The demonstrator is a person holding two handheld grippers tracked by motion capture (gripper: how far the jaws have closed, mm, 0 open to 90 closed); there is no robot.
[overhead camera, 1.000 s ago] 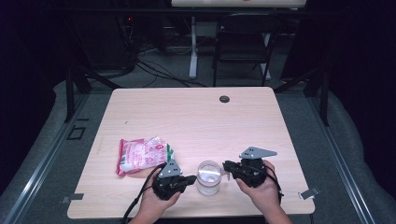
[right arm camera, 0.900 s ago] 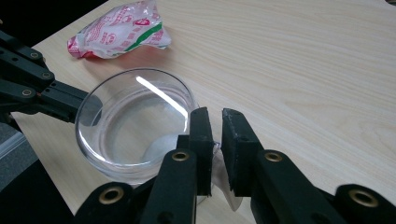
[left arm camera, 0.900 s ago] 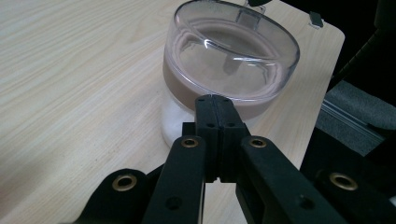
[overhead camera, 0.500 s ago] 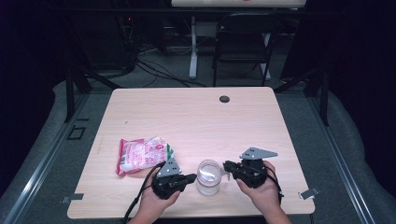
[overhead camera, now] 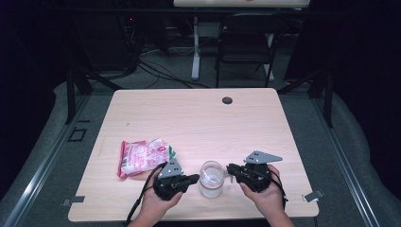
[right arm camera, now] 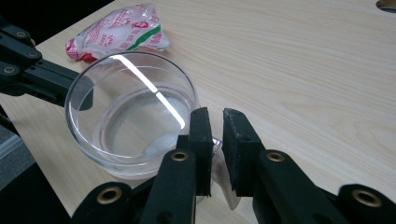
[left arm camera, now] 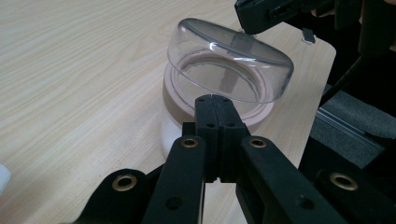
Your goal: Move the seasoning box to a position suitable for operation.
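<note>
A: On the table (overhead camera: 198, 123), where's the glass cup (overhead camera: 211, 178)?

B: Near the front edge, between both tongs.

A: Left tongs (overhead camera: 193, 178)?

B: Pressed together, empty, tips at the cup.

A: Right tongs (overhead camera: 230, 169)?

B: Narrow; the handle between them is hard to make out.

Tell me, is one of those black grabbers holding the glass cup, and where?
The right gripper seems to pinch the clear glass mug by its handle. The left gripper, jaws shut, holds nothing and points at the mug's side.
</note>
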